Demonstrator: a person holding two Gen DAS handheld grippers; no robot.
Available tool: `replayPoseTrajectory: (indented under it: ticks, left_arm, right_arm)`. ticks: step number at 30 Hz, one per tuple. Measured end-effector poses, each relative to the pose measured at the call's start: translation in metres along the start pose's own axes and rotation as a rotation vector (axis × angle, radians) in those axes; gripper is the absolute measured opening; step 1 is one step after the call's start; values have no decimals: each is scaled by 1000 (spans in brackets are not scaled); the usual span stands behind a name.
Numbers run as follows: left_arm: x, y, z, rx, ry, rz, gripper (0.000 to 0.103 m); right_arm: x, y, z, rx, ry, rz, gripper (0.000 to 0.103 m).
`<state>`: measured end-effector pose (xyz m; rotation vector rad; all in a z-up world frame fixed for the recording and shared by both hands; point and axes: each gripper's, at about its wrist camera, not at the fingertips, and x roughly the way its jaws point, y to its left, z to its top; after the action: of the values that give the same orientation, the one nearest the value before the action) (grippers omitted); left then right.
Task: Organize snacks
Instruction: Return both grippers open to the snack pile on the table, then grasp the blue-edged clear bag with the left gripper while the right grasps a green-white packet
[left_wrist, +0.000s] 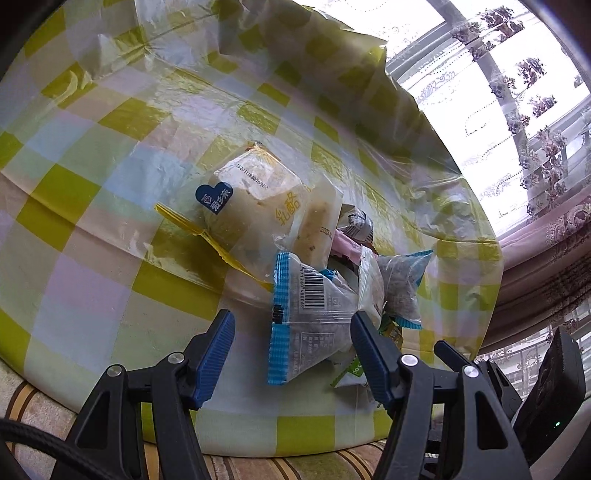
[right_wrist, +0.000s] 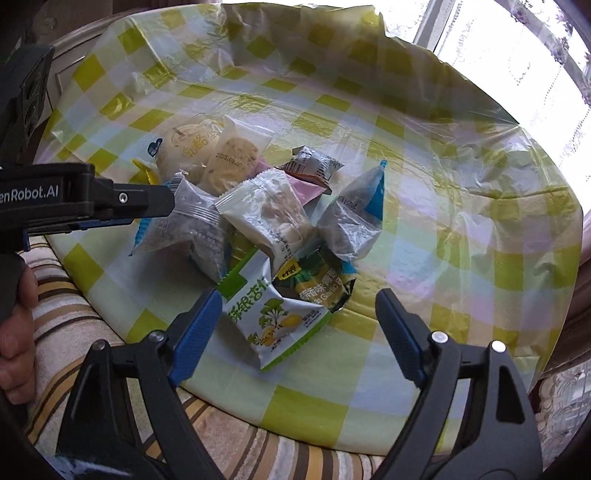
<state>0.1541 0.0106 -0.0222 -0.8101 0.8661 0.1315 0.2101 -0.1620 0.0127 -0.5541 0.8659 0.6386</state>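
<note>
Snacks (right_wrist: 266, 218): lying heaped together mid-tabletop, on the green-checked plastic cover (right_wrist: 443, 221).
Left gripper (left_wrist: 291, 332): jaws standing apart around a clear blue-edged packet (left_wrist: 314, 314), pads not pressing it.
Right gripper (right_wrist: 295, 321): jaws spread wide, the left pad just beside a green-and-white packet (right_wrist: 273, 325), gripping nothing.

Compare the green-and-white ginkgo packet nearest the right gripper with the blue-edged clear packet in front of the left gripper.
The green-and-white ginkgo packet is opaque, printed with a plant picture; the blue-edged clear packet is see-through, with dark contents and a barcode. The ginkgo packet lies at the pile's near edge, on the checked tablecloth; the blue-edged one leans against other snacks. Both are small sealed packets in one heap, each lying between open jaws.
</note>
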Motion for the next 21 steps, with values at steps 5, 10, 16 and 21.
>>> replayPoseTrajectory:
  ticks: [5,10,16,21]
  left_arm:
    - [7,1,0,-3,26,-24,66]
    - [16,2,2,-14,51,-55,66]
    - [29,-5,6,4,81,-70,65]
    - [32,-10,7,20,91,-80,48]
  right_arm:
    - [14,12,0,-70,40,15,85]
    - [21,15,-3,-86,59,30,76]
    - [23,6,-6,-46,61,112,63]
    - [23,0,-7,-21,54,147,61]
